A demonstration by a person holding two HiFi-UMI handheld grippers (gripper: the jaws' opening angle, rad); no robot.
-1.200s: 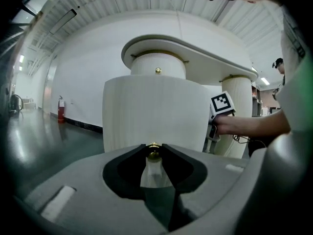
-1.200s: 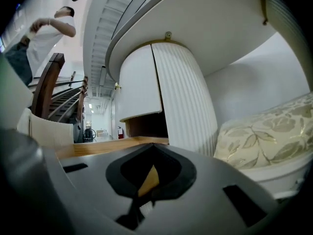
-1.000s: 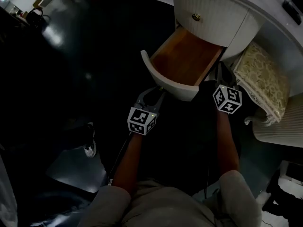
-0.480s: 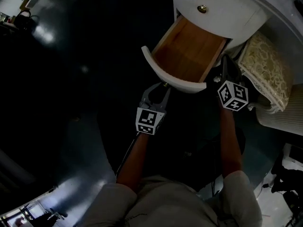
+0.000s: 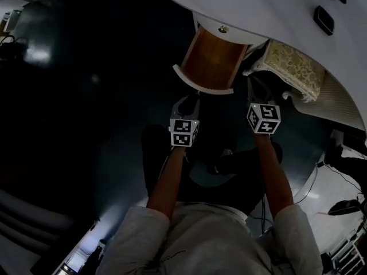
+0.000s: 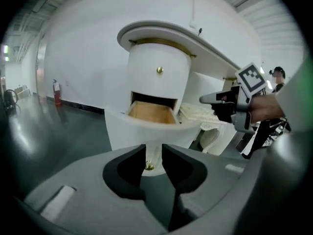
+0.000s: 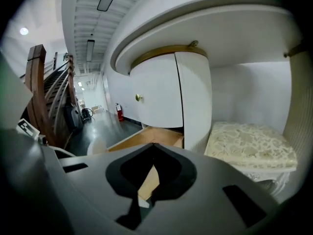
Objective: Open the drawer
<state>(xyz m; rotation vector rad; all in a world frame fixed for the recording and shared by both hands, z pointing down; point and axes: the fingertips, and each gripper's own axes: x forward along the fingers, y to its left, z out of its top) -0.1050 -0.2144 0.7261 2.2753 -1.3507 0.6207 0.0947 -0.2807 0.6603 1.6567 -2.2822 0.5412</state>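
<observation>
White drawer (image 5: 212, 62), open, long axis apparently straight out from cabinet (image 5: 243, 34)

Drawer (image 5: 211, 62): inside bare wood, warm brown, smooth; front white paint, matt.
Drawer knob (image 6: 149, 167): brass-look metal, shiny.
Desk (image 5: 258, 4): white paint, smooth, low sheen.
Trim (image 7: 161, 50): gold-tone, slight shine.
Stool cushion (image 5: 293, 69): cream patterned cloth, textured.
Floor (image 5: 63, 90): dark, glossy, reflects lights.
Left gripper (image 5: 186, 101), right gripper (image 5: 251, 86): grey matt plastic, black matt pads.
Sleeves (image 5: 137, 239): grey cloth.
</observation>
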